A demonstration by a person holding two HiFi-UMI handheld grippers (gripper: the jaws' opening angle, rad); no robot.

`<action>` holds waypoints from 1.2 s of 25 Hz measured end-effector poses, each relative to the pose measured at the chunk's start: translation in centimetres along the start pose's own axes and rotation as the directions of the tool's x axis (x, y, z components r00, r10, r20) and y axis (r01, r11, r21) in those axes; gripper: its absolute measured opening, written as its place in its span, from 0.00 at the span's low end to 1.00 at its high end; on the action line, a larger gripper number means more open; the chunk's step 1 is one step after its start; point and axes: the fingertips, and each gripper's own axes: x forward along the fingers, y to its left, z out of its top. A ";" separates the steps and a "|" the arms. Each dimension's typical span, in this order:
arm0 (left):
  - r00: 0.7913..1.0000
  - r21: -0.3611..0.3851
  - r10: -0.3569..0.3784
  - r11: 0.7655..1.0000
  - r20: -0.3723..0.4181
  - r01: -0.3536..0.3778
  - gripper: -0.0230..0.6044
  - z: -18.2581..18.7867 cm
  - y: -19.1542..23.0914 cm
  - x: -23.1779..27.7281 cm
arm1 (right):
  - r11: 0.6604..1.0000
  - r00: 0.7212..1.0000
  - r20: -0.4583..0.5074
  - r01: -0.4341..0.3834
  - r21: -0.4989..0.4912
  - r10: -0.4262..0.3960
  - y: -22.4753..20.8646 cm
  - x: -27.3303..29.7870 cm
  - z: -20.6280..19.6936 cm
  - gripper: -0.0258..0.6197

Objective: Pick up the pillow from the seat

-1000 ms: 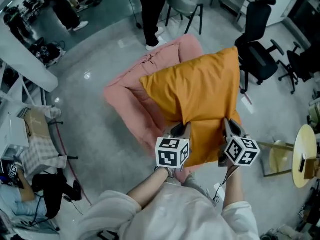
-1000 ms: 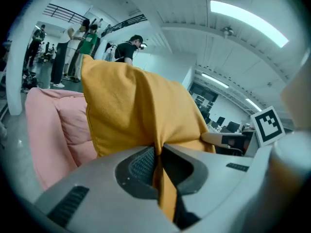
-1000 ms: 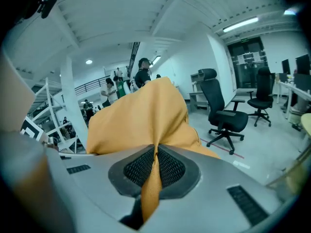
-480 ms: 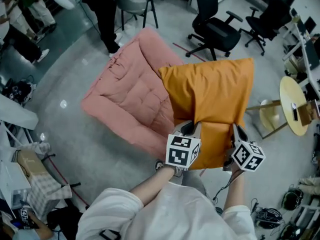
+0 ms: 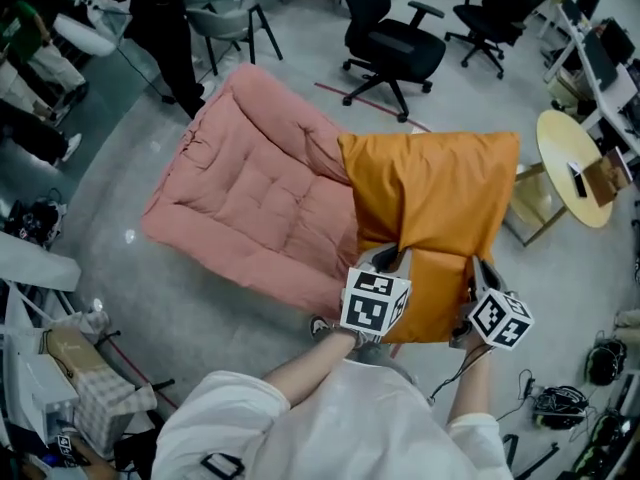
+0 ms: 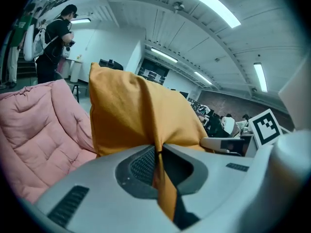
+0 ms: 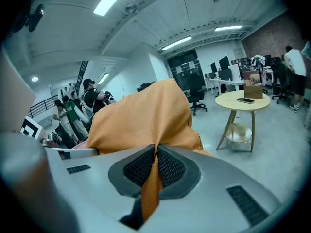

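Observation:
An orange pillow (image 5: pixel 432 208) hangs in the air, held by its near edge to the right of the pink padded seat (image 5: pixel 250 208). My left gripper (image 5: pixel 388 260) is shut on a fold of the pillow's fabric at the near left; the left gripper view shows the gripper (image 6: pixel 158 152) with the pillow (image 6: pixel 131 110) pinched between its pads. My right gripper (image 5: pixel 480 268) is shut on the near right edge, and the right gripper view shows the gripper (image 7: pixel 155 155) with orange cloth of the pillow (image 7: pixel 146 115) squeezed between its jaws. The pillow overlaps the seat's right side.
Black office chairs (image 5: pixel 390 43) stand beyond the seat. A round wooden side table (image 5: pixel 575 163) stands at the right, seen too as the table (image 7: pixel 242 101) in the right gripper view. People (image 5: pixel 165 18) stand at the far left. Cables and bags (image 5: pixel 560 403) lie on the floor at right.
The pillow has moved right, off the middle of the seat, with both grippers still holding it. The view has swung, so more of the pink seat shows at left.

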 end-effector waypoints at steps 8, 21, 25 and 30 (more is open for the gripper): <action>1.000 0.012 0.020 1.000 -0.003 -0.020 0.08 -0.2 -3.4 2.1 | 1.000 1.000 -0.009 -0.023 0.010 0.023 -4.0 -0.9 0.6 0.10; 0.998 0.014 0.055 0.998 0.027 -0.055 0.08 0.4 -5.0 2.5 | 0.998 0.999 -0.010 -0.054 -0.037 0.054 -5.3 -1.5 1.6 0.10; 0.998 0.012 0.063 0.998 0.025 -0.063 0.08 0.1 -5.6 2.9 | 0.998 0.998 -0.012 -0.062 -0.034 0.061 -6.1 -1.7 1.5 0.10; 0.997 0.005 0.075 0.997 0.023 -0.075 0.08 -0.2 -5.5 2.7 | 0.997 0.997 -0.011 -0.071 -0.024 0.071 -5.8 -1.8 1.1 0.10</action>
